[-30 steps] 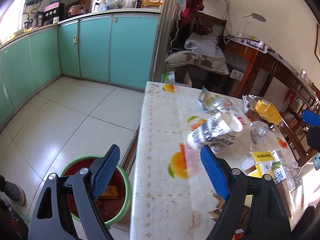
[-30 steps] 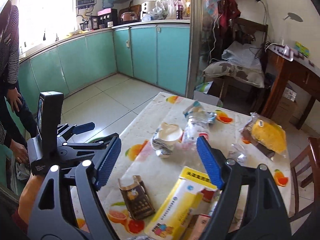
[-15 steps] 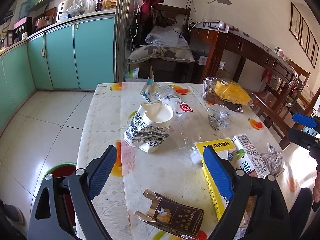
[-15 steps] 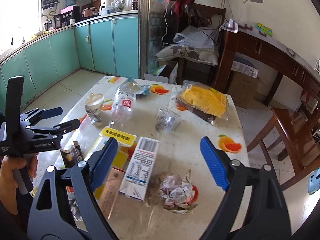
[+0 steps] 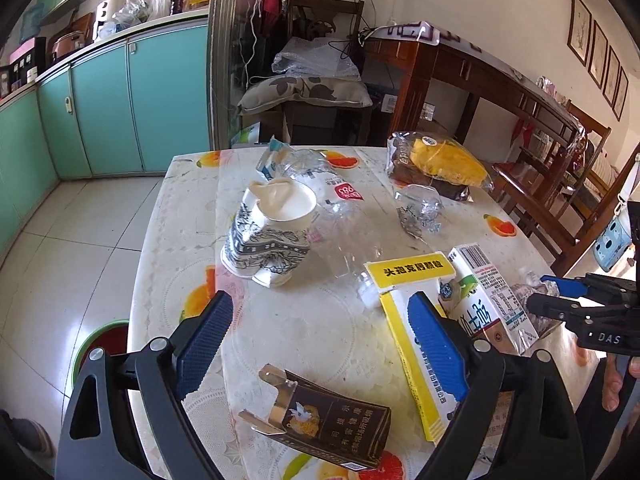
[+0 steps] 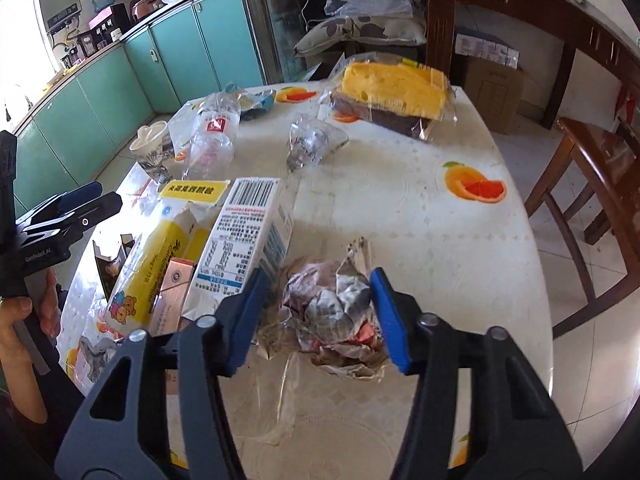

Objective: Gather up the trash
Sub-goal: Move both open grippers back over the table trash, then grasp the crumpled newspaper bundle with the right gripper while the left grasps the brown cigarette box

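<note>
My right gripper is low over the table, its jaws closing on a crumpled wrapper wad; both blue pads touch its sides. A white milk carton lies just left of it, beside a yellow box. My left gripper hangs open above the table with nothing between its fingers. Below it lies a dark cigarette pack, with the yellow box under its right finger. A crushed paper cup and a clear bottle lie farther back. The right gripper shows at the right edge.
A bagged yellow cake and a clear crumpled plastic sit at the table's far side. A green-rimmed bin stands on the floor left of the table. A wooden chair stands to the right, and a hand holds the left gripper.
The left gripper swung from the bin side to over the table, then held still. The right gripper moved right and down onto the wrapper wad, and its jaws narrowed around it.
</note>
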`<state>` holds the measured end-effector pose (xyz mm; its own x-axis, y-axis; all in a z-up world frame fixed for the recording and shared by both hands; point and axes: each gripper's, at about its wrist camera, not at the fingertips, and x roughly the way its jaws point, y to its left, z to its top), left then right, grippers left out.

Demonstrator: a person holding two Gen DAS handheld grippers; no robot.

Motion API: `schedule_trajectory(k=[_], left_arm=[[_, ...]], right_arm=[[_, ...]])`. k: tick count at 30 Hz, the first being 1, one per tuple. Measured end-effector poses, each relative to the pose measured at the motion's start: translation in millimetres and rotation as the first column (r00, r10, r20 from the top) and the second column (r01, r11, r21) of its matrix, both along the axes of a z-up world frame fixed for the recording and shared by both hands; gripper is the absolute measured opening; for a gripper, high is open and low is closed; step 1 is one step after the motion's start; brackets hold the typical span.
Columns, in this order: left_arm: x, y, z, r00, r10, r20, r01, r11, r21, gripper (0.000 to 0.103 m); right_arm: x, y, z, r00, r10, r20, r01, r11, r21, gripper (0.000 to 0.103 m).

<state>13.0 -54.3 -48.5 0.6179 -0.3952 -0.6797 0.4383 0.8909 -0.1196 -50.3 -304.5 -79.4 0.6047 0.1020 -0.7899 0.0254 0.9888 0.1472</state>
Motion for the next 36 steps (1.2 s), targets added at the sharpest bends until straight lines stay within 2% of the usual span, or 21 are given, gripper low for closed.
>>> schedule_trajectory(k=[5, 9, 10, 11, 13, 15, 17, 20, 21, 22, 23, 24, 29, 32, 36], left_arm=[[-7.7, -20.4, -6.3, 0.998, -0.059, -0.004, 0.060, 0.997, 0.043, 0.086], [-7.3, -28.7, -13.2, 0.994, -0.096, -0.053, 0.096, 0.995, 0.007, 0.086], [-8.0, -29.9, -13.8, 0.993, -0.106, -0.059, 0.106, 0.994, 0.004, 0.086], [-8.3, -29.7, -12.9, 0.992, -0.113, -0.056, 0.113, 0.993, 0.010, 0.086], [-8.3, -24.7, -9.6, 0.994, -0.100, -0.042, 0.101, 0.994, 0.028, 0.086], [-5.5, -12.5, -5.6, 0.996, -0.078, -0.049, 0.078, 0.997, 0.015, 0.086], [-3.5, 1.8, -5.9, 0.996, -0.055, -0.074, 0.054, 0.998, -0.010, 0.091], [-7.7, 19.8, -14.8, 0.994, -0.025, -0.102, 0.026, 1.000, 0.006, 0.092], [-10.1, 26.1, -18.7, 0.994, -0.015, -0.113, 0.016, 1.000, 0.009, 0.092], [-11.5, 32.4, -23.0, 0.991, -0.009, -0.131, 0.010, 1.000, 0.005, 0.092], [-13.1, 38.1, -27.3, 0.988, -0.007, -0.152, 0.006, 1.000, -0.008, 0.092], [-14.1, 43.3, -32.1, 0.984, -0.006, -0.179, 0.001, 1.000, -0.027, 0.092], [-15.7, 49.9, -51.8, 0.959, -0.024, -0.282, -0.005, 0.995, -0.101, 0.092], [-19.3, 40.4, -53.8, 0.962, -0.025, -0.271, -0.003, 0.995, -0.102, 0.090], [-22.6, 25.2, -53.2, 0.971, -0.025, -0.238, 0.011, 0.998, -0.060, 0.074]], right_arm=[[0.7, -4.6, -1.9, 1.000, -0.013, 0.008, 0.013, 1.000, 0.027, 0.046], [0.5, -4.7, -2.6, 1.000, -0.009, 0.001, 0.009, 1.000, 0.013, 0.047], [0.5, -5.1, -2.4, 1.000, -0.010, 0.001, 0.010, 1.000, 0.007, 0.052], [-1.0, -5.2, -1.9, 1.000, -0.013, 0.004, 0.013, 1.000, 0.006, 0.064], [-5.2, -7.9, 1.3, 0.999, -0.026, 0.029, 0.026, 0.999, 0.019, 0.076], [-8.6, -12.2, 4.4, 0.998, -0.035, 0.043, 0.034, 0.999, 0.035, 0.076], [-9.8, -15.5, 5.5, 0.998, -0.042, 0.043, 0.040, 0.998, 0.047, 0.076], [-8.6, -13.7, 0.7, 0.999, -0.031, 0.027, 0.030, 0.999, 0.029, 0.076], [-7.7, -11.3, -2.3, 1.000, -0.023, 0.020, 0.022, 1.000, 0.019, 0.076], [-7.3, -9.3, -5.2, 1.000, -0.017, 0.015, 0.017, 1.000, 0.009, 0.069], [-6.9, -7.3, -8.0, 1.000, -0.012, 0.013, 0.012, 1.000, 0.002, 0.052], [-5.9, -5.5, -11.4, 1.000, -0.007, 0.005, 0.007, 1.000, -0.005, 0.047], [-3.1, 1.1, -13.0, 1.000, -0.005, 0.027, 0.006, 0.999, -0.032, 0.042], [-2.3, 3.0, -10.4, 0.999, -0.012, 0.041, 0.014, 0.999, -0.044, 0.042], [-5.0, 2.8, -5.1, 0.998, -0.019, 0.061, 0.021, 0.999, -0.036, 0.042]])
